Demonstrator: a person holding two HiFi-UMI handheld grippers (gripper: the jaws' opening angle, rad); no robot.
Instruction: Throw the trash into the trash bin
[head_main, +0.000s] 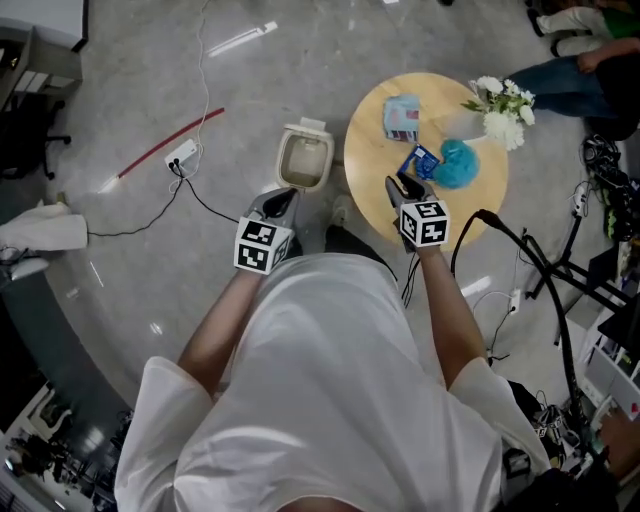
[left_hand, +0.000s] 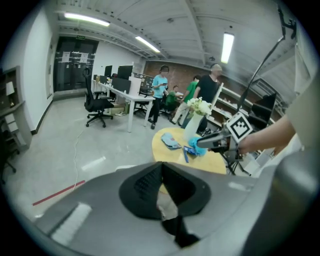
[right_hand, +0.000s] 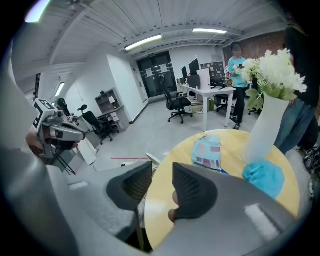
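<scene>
A small beige trash bin (head_main: 305, 160) stands open on the floor, left of the round yellow table (head_main: 375, 165). On the table lie a blue wrapper (head_main: 420, 160), a crumpled teal wad (head_main: 458, 163) and a pale blue tissue pack (head_main: 402, 117). My right gripper (head_main: 398, 185) hovers over the table's near edge, just short of the wrapper. Its jaws stand open with only tabletop showing between them (right_hand: 162, 172). The pack (right_hand: 207, 152) and the wad (right_hand: 263, 177) lie ahead of it. My left gripper (head_main: 285, 198) hangs just in front of the bin, tips together (left_hand: 161, 167), nothing seen in them.
A white vase of flowers (head_main: 505, 110) stands at the table's far right. A power strip (head_main: 182, 155) with its cable and a red strip (head_main: 170, 143) lie on the floor to the left. Black stand legs (head_main: 540, 265) spread at the right. A seated person's legs (head_main: 565, 75) are beyond the table.
</scene>
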